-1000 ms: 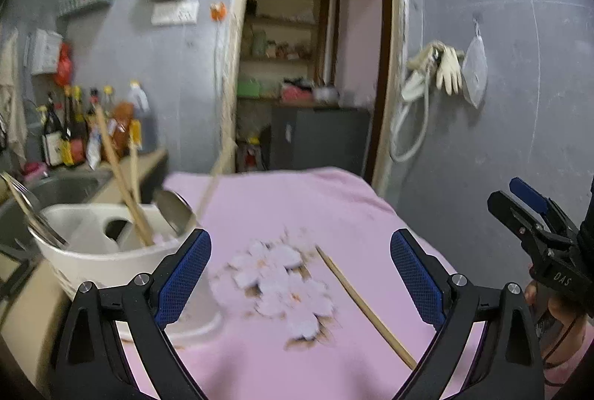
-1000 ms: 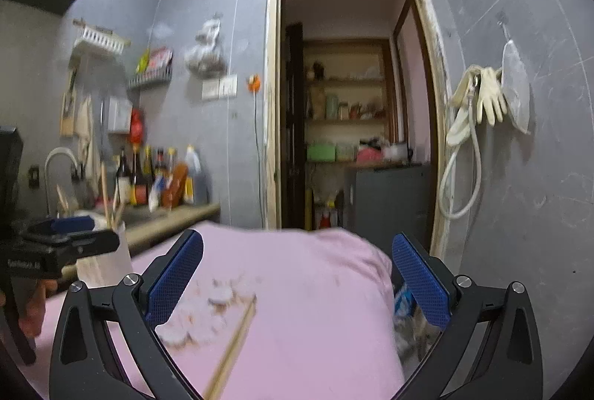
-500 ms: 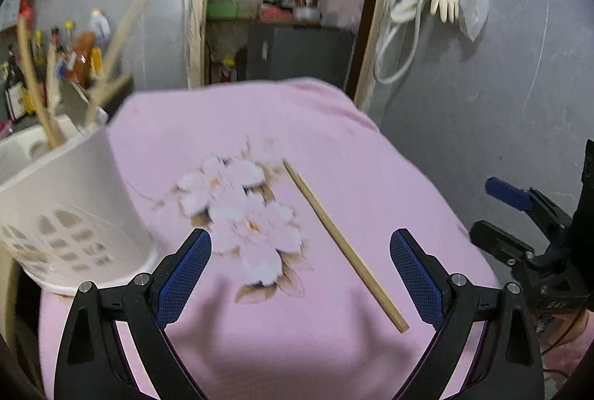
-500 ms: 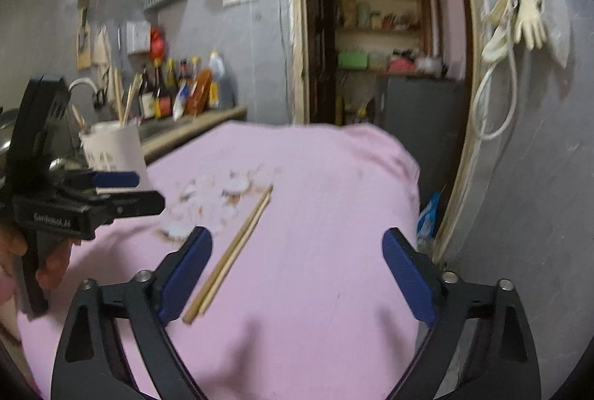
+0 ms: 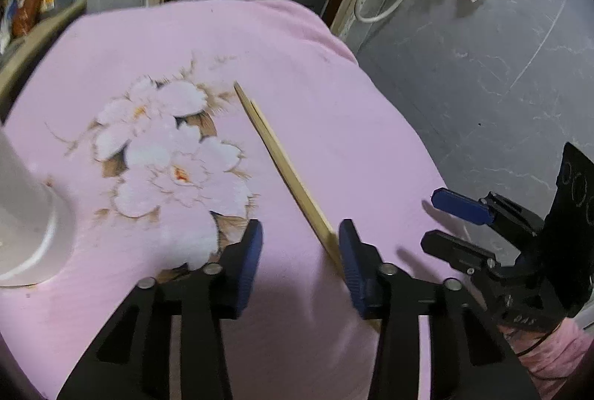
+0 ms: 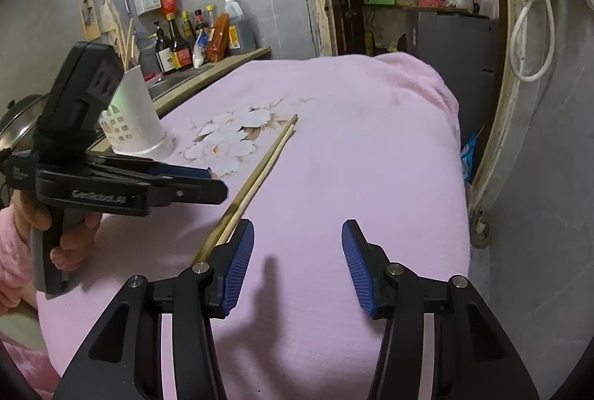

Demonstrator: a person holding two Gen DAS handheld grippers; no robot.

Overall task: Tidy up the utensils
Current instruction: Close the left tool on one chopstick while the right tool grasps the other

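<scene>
A pair of wooden chopsticks (image 5: 282, 158) lies side by side on the pink flowered cloth (image 5: 334, 66). My left gripper (image 5: 300, 233) hangs low over their near end. Its jaws are closing, with the chopsticks between them close to the right pad (image 5: 352, 262), and no grip shows. Beside it, my right gripper (image 5: 434, 220) is also closing, with nothing between its jaws. In the right wrist view the chopsticks (image 6: 260, 170) run just outside the left finger of the right gripper (image 6: 297, 233). The white utensil holder (image 6: 133, 114) stands at the cloth's left edge.
A counter with sauce bottles (image 6: 178, 43) and a sink lies beyond the holder. The cloth's right edge (image 6: 456, 147) drops off beside a grey wall and a doorway. A hand (image 6: 63, 233) in a pink sleeve holds the left gripper (image 6: 219, 183) at the near left.
Both grippers have tipped down toward the cloth and their jaws have narrowed. The left gripper has moved from the holder to the chopsticks' near end.
</scene>
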